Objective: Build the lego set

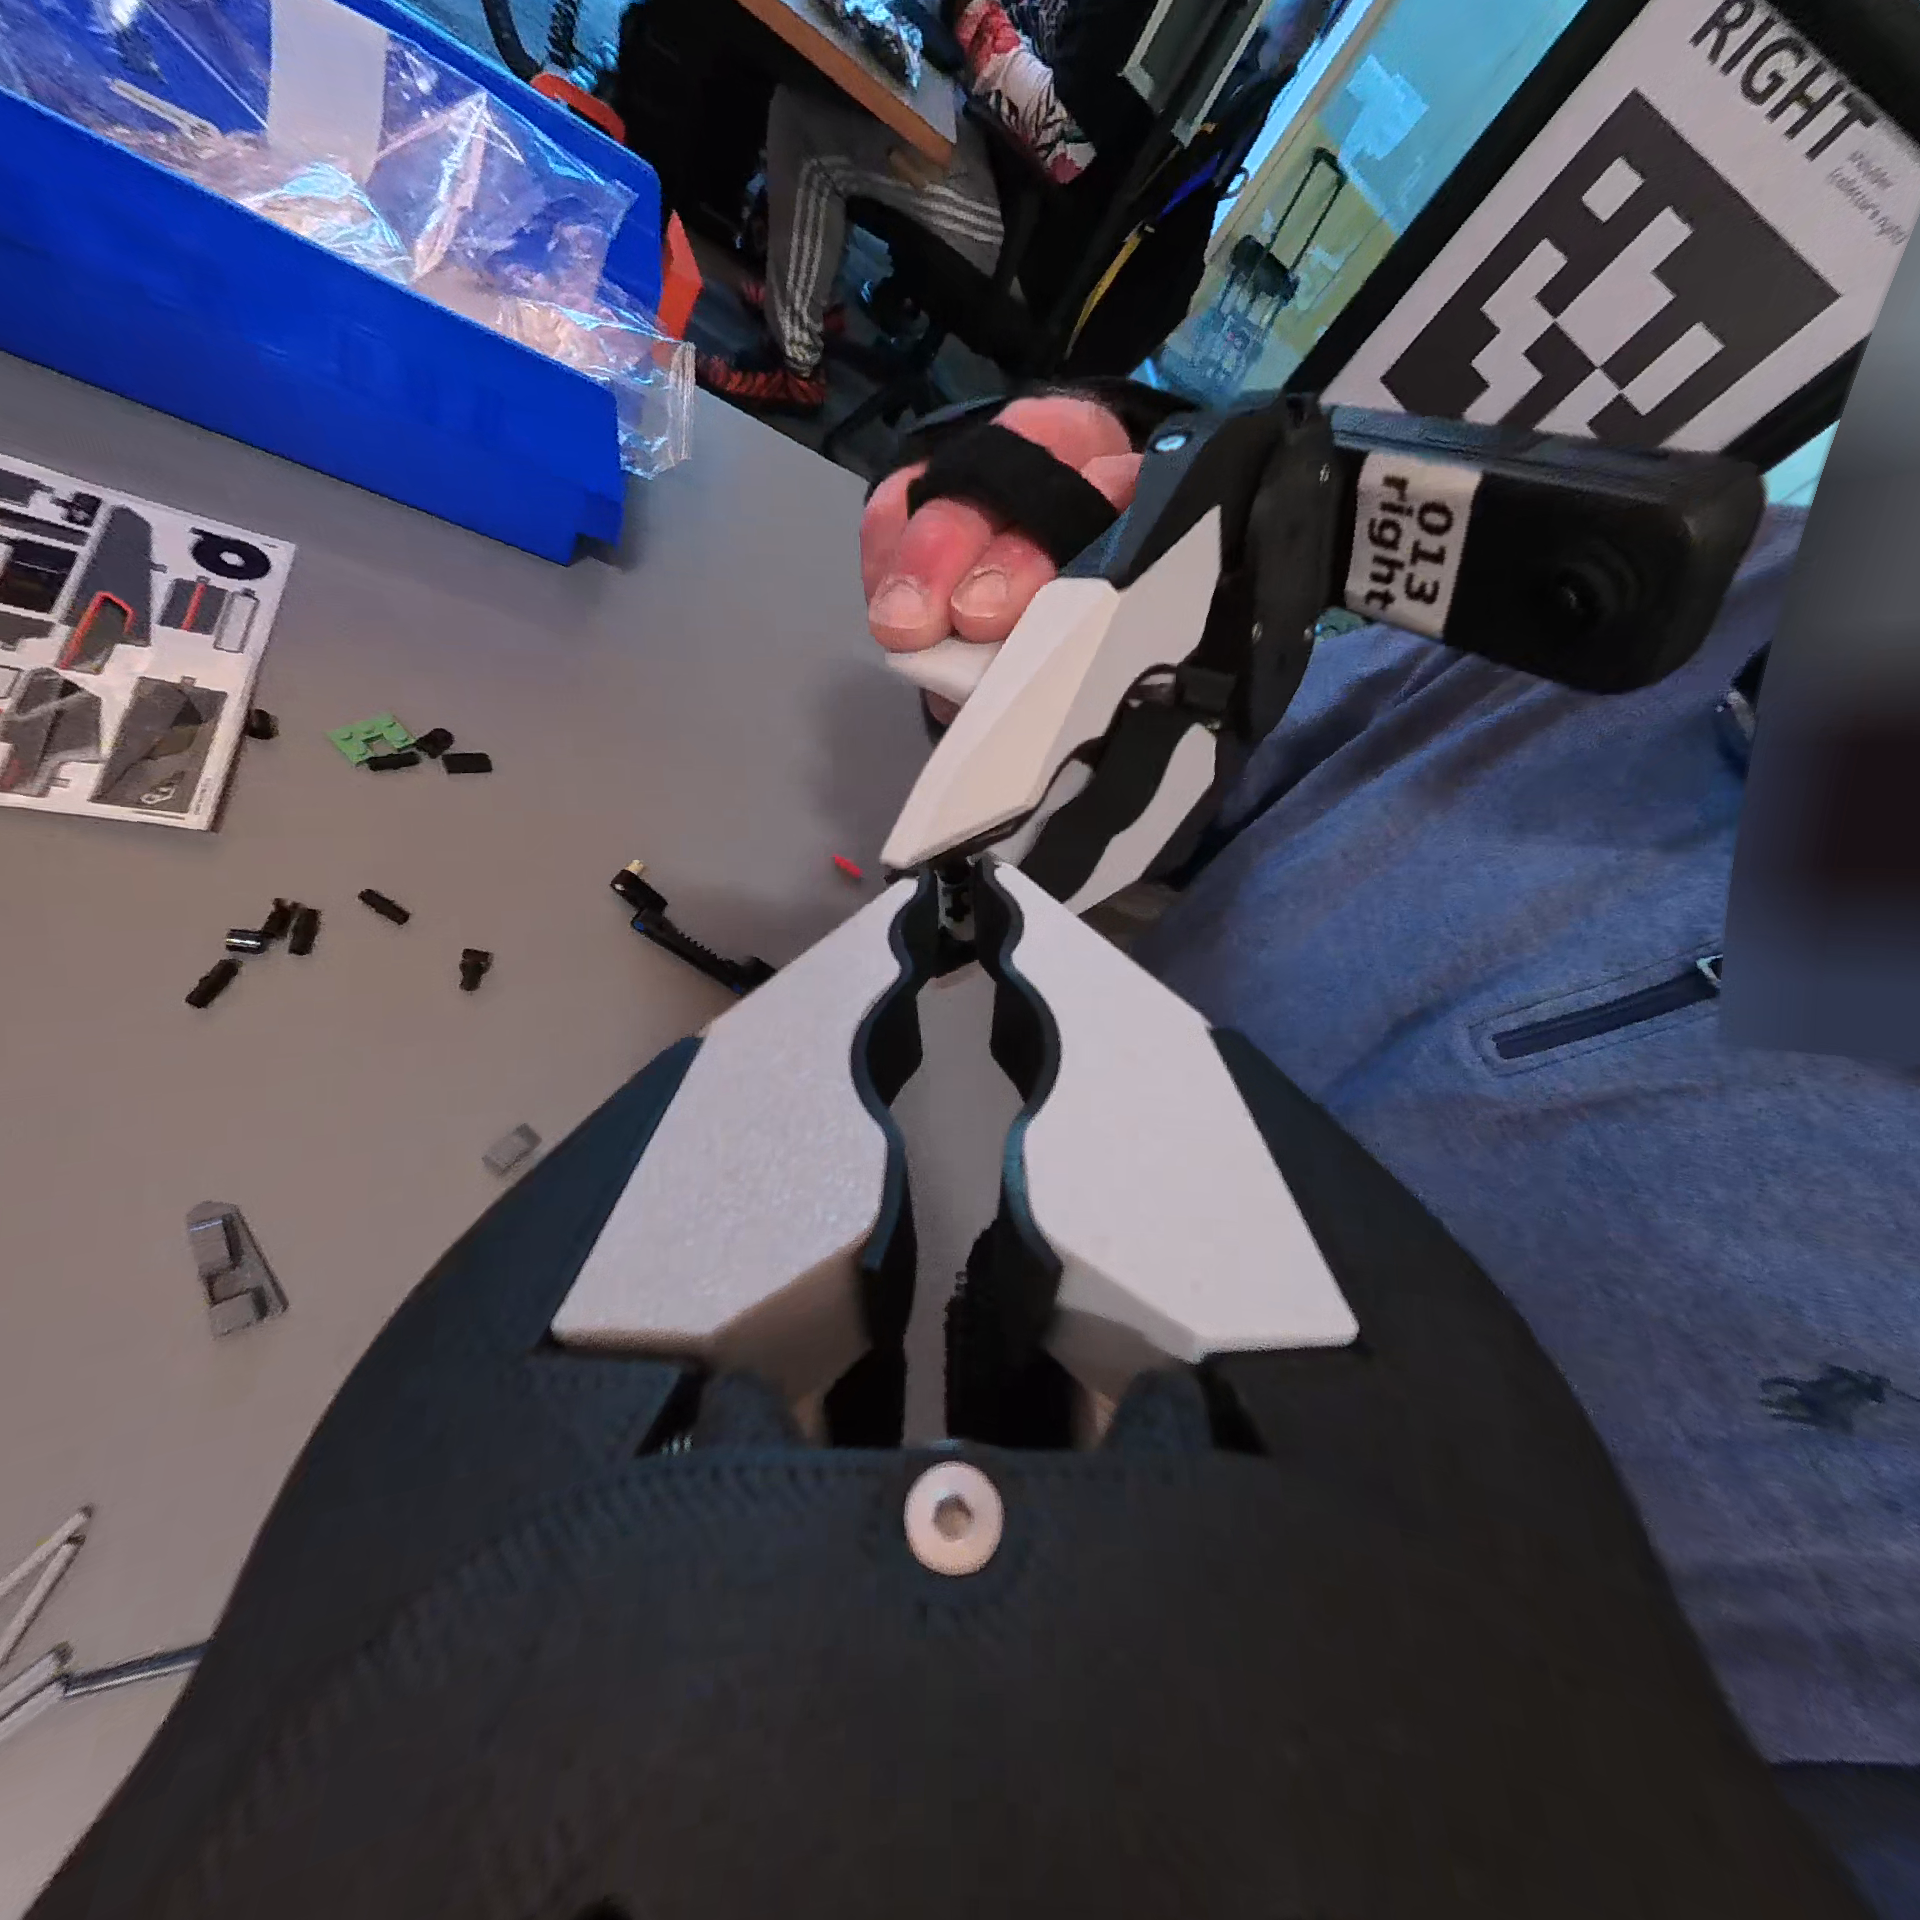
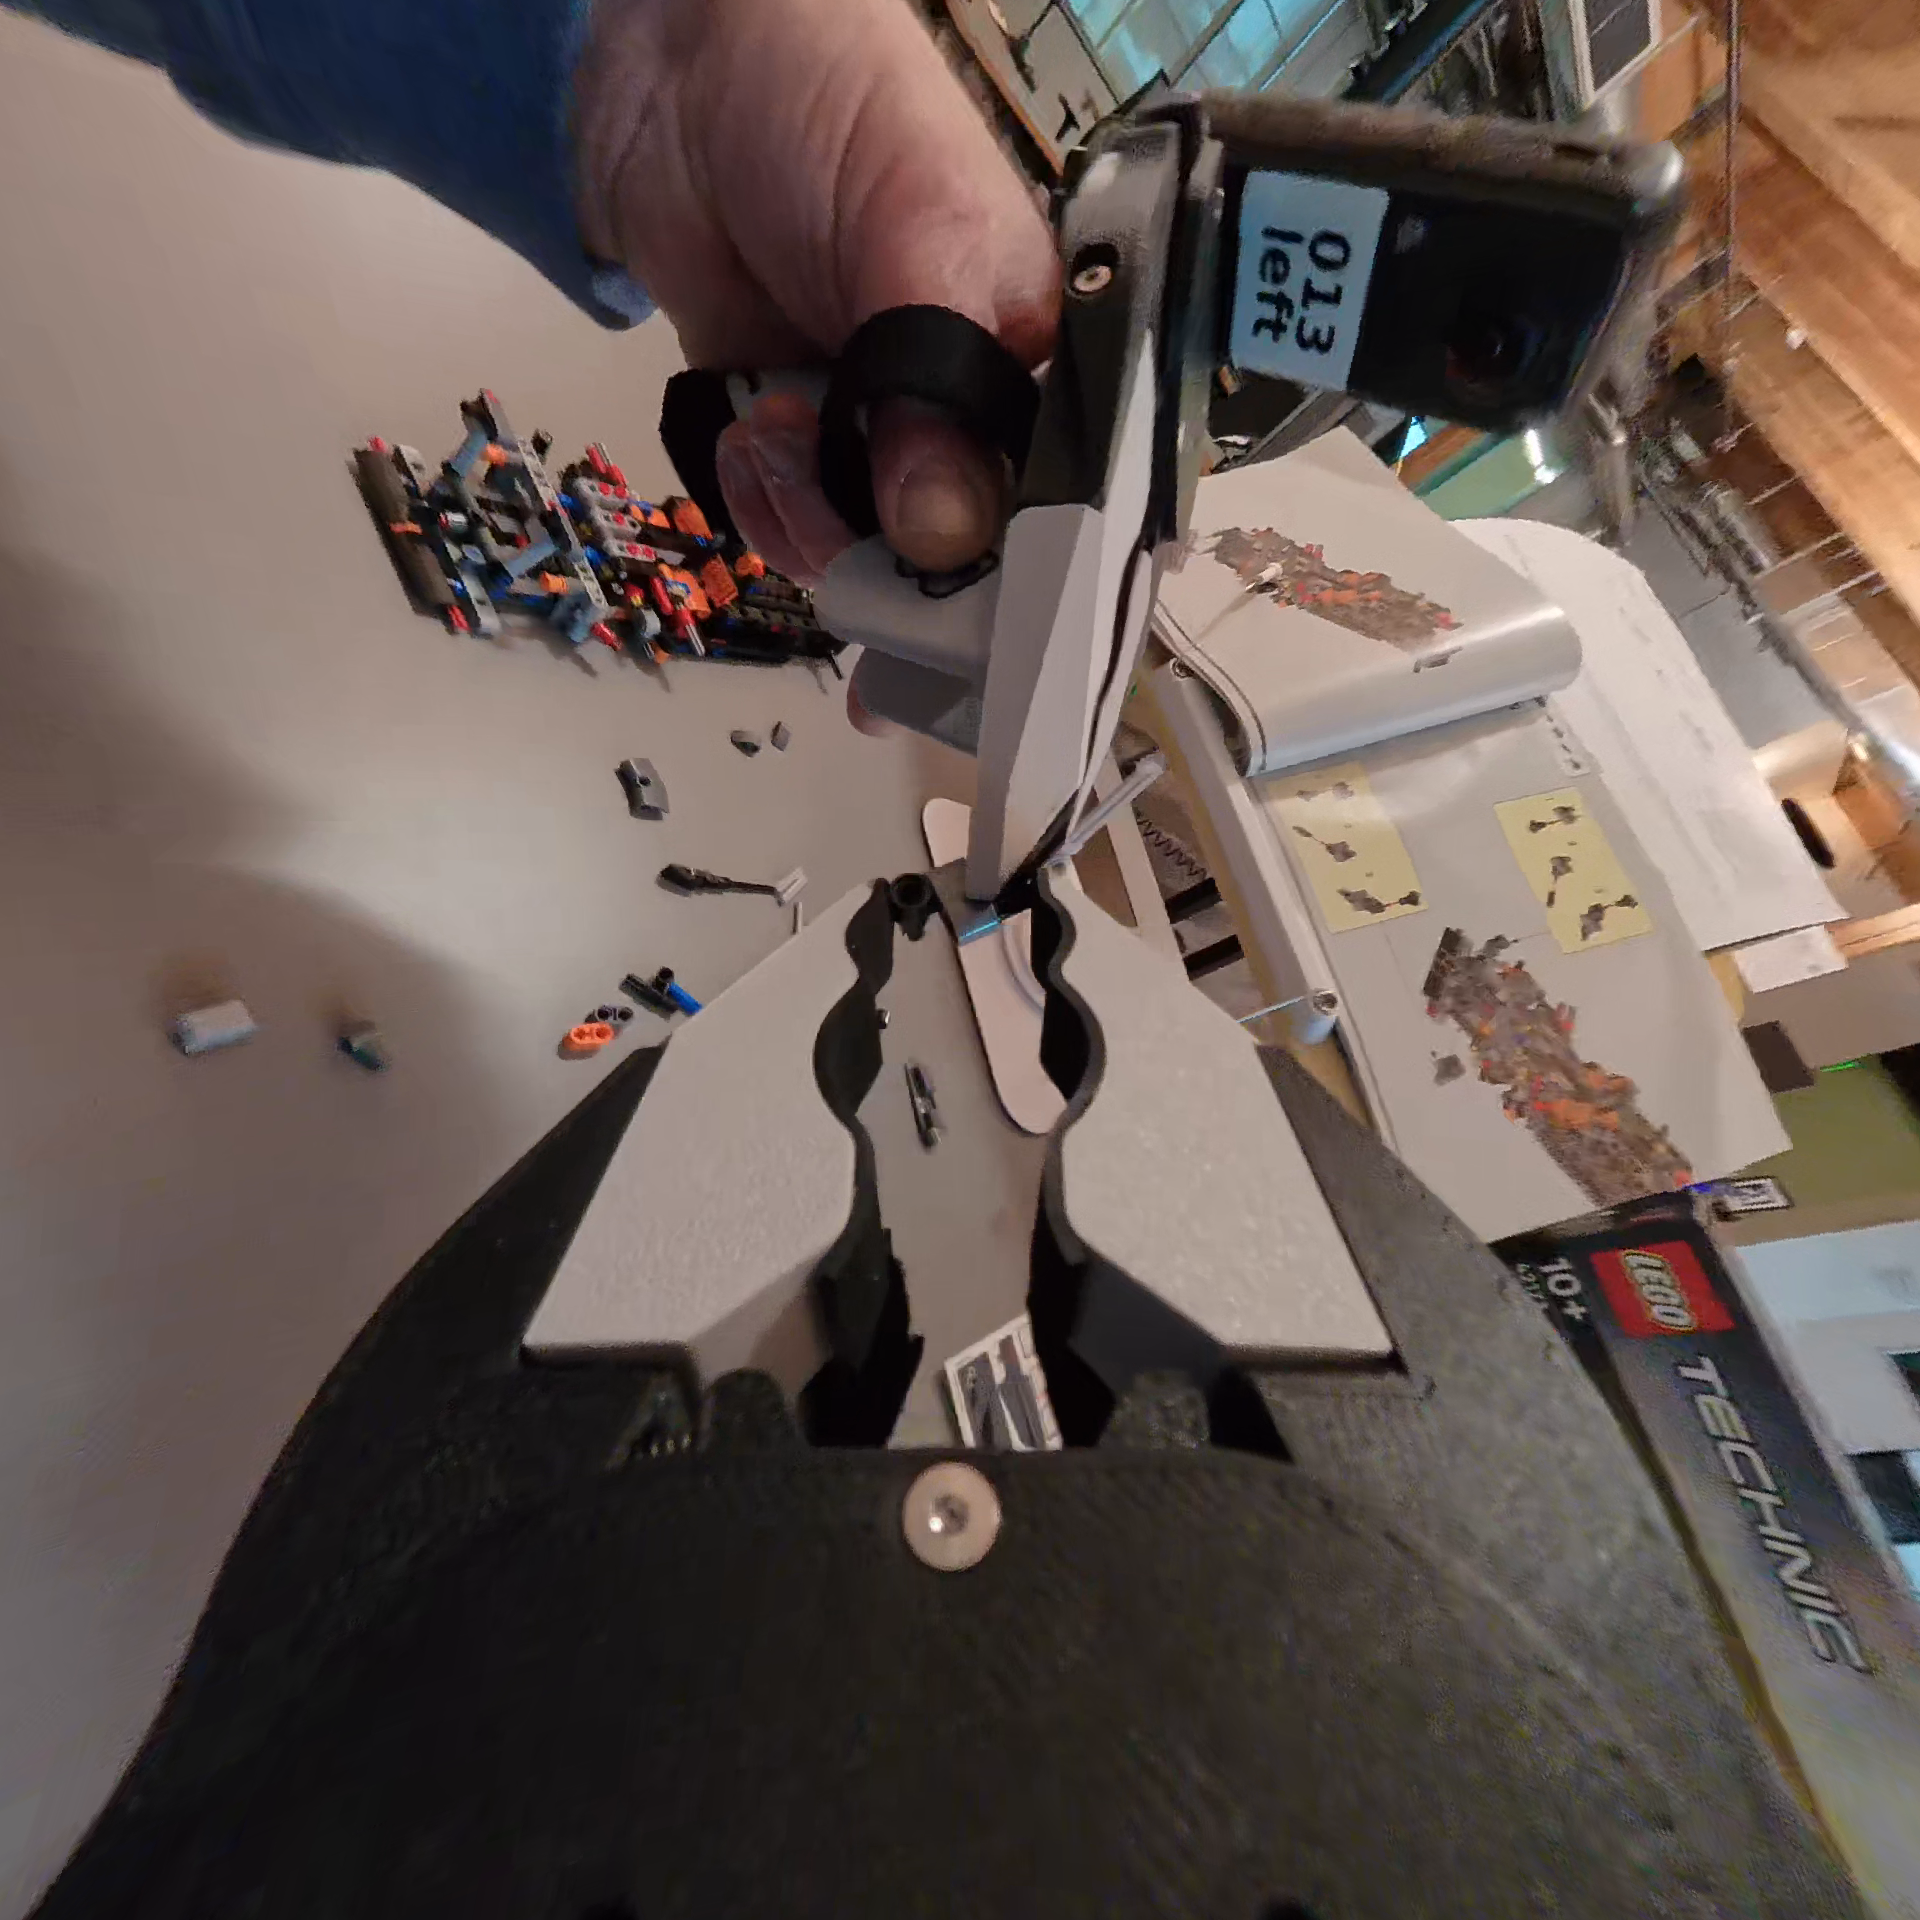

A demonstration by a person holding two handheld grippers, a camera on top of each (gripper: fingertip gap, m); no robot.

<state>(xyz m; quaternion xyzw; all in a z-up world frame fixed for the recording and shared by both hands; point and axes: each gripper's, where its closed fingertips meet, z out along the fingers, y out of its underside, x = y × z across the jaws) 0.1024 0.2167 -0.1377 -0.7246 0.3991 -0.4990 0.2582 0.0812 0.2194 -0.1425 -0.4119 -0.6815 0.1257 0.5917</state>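
Both grippers meet tip to tip above the grey tabletop! The left gripper pinches a tiny black pin piece at its fingertips; the right gripper clamps a small black connector and grey bit. Light, rigid, slippery plastic, likely to pop free, so grip flat sides. One half-built orange-and-black model waits nearby; roughly ten loose black pieces lie scattered.

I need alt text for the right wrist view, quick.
The right gripper meets the left gripper tip to tip over the table, pinching a small black piece between them. Behind lie a partly built orange-and-grey model and an open instruction booklet.
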